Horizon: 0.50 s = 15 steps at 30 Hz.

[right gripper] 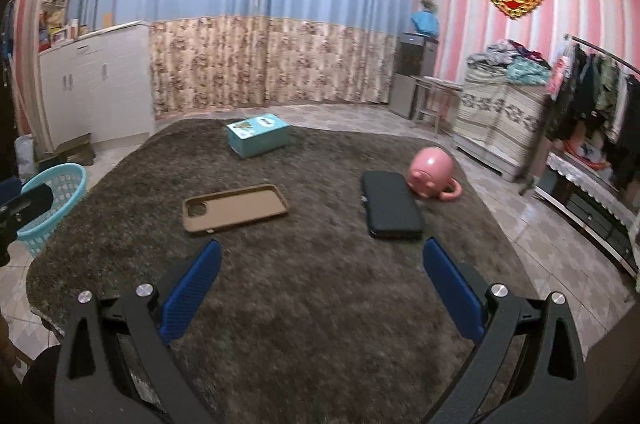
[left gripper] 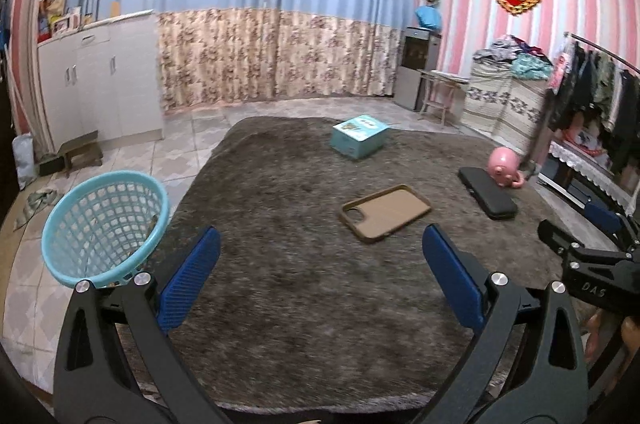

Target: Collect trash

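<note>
A grey-brown shaggy rug (left gripper: 280,264) covers the floor. On it lie a tan phone case (left gripper: 386,212) (right gripper: 235,207), a black flat case (left gripper: 487,192) (right gripper: 391,204), a pink pig-shaped mug (left gripper: 505,167) (right gripper: 432,173) and a teal cardboard box (left gripper: 359,135) (right gripper: 258,134). A light-blue plastic basket (left gripper: 104,226) (right gripper: 52,199) stands at the rug's left edge. My left gripper (left gripper: 320,272) is open and empty above the near rug, right of the basket. My right gripper (right gripper: 322,276) is open and empty, just short of the black case.
White cabinets (left gripper: 100,79) and a small wooden stool (left gripper: 80,151) stand at the left. A curtain (left gripper: 280,23) covers the back wall. A clothes rack (left gripper: 592,87), a covered chest (right gripper: 500,115) and a low stand (right gripper: 592,191) line the right side. Tiled floor surrounds the rug.
</note>
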### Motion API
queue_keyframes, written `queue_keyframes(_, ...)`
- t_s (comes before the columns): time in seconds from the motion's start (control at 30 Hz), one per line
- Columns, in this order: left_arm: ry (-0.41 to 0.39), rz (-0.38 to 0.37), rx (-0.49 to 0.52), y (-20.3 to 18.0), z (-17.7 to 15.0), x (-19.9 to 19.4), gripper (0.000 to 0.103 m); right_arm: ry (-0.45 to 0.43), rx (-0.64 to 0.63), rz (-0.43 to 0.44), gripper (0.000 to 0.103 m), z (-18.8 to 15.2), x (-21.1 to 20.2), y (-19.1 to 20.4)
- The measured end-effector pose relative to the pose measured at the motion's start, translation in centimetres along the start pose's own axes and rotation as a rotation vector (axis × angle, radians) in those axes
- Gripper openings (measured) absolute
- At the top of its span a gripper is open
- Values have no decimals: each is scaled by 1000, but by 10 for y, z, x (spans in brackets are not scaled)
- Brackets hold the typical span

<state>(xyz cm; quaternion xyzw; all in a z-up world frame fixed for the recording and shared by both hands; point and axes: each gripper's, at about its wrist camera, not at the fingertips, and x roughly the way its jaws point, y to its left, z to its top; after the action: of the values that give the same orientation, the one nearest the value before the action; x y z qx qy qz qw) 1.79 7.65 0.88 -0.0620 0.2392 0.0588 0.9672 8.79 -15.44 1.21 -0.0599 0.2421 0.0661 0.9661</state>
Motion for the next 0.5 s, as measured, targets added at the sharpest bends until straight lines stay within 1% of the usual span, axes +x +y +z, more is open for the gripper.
queue_keyframes(0.1, -24, -15, 24, -12, -4, -11, 98, -5, 16, -31, 98, -7, -10, -4)
queue_keyframes(0.23, -43, -33, 31, -21, -7, -20, 98, -17, 27, -45, 98, -14, -20, -5)
queue_keyframes(0.5, -83, -33, 54, -31, -14, -35, 98, -87, 77, -8, 98, -19, -43, -6)
